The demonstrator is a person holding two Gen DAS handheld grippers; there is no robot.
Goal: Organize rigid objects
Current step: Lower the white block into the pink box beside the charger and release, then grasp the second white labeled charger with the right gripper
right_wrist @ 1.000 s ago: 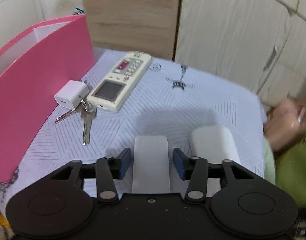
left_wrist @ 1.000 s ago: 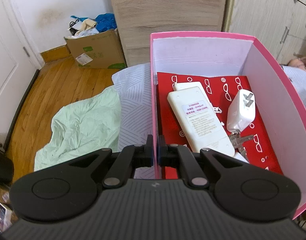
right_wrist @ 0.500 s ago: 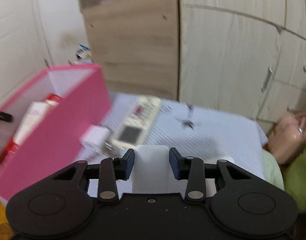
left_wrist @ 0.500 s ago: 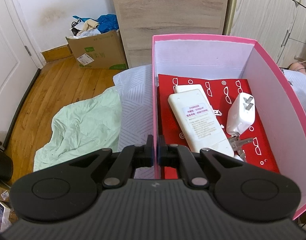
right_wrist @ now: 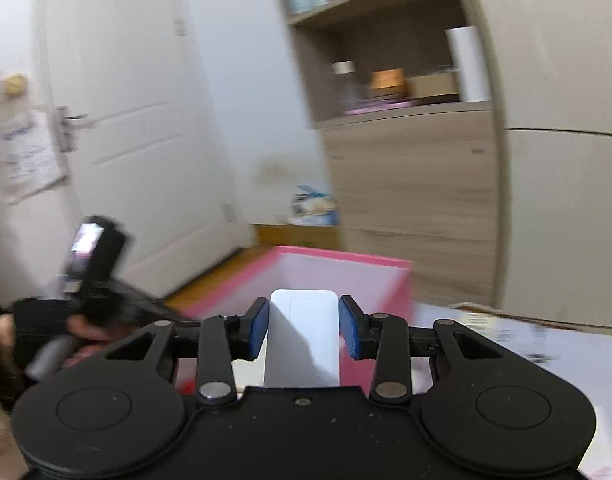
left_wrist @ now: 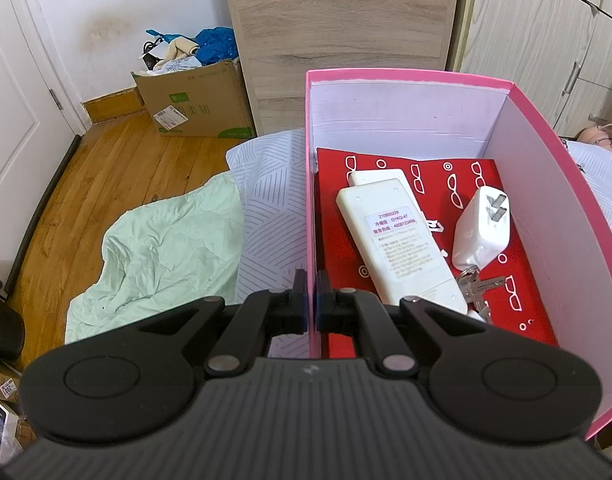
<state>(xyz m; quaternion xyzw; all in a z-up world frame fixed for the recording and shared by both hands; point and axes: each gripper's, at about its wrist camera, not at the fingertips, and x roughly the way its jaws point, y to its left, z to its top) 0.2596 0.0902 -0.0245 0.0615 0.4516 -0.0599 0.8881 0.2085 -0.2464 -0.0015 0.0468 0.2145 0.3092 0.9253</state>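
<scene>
A white rectangular block [right_wrist: 304, 336], flat and smooth-faced, is gripped in the right tool [right_wrist: 304, 330], whose blue pads [right_wrist: 257, 330] are closed against its two long sides; the jaws closed onto it within the last second. What the block is cannot be told from the blurred right-wrist view. It is judged to be stiff and light, with a slippery plastic skin, so the hold across its narrow width, flat pads on flat sides, is thought sound as long as the squeeze is kept. The block is carried in the air, near the pink box [right_wrist: 337, 268], which lies just beyond and below it.

The left tool [left_wrist: 310, 304] is clamped on the near left wall of the pink box [left_wrist: 545, 152], one jaw outside and one inside, so the box is steadied on the bed. In the box a red sheet printed with white spectacles [left_wrist: 517, 264] covers the floor. On it lie a white remote control [left_wrist: 401, 248], back upward, with a second white item [left_wrist: 375, 176] partly under its far end, and to the right a white plug adapter [left_wrist: 481, 232] with keys [left_wrist: 477, 284] at its near end. Free floor is left along the right side and far end.
</scene>
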